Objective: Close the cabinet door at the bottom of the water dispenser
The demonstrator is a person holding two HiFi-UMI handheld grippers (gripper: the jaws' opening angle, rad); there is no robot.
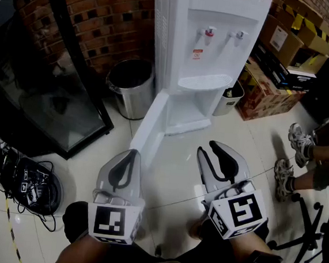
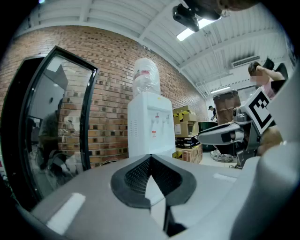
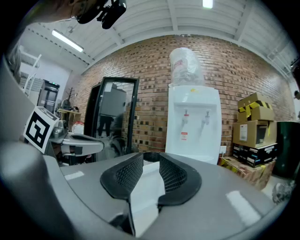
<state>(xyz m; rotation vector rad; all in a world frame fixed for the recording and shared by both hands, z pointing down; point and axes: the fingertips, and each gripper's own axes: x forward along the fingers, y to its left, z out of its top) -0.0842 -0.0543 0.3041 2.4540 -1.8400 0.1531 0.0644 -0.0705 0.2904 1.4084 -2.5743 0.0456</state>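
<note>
Water dispenser (image 1: 207, 45) top cut off, red label (image 1: 197, 54) unreadable

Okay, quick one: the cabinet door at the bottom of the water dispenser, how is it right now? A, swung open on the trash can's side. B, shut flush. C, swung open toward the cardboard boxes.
A: the cabinet door stands swung out from the base of the water dispenser, on the side of the metal trash can, leaving the compartment open.

The water dispenser (image 1: 219, 58) is glossy plastic, the bin (image 1: 134, 102) brushed metal, the wall (image 1: 100, 18) rough brick.
</note>
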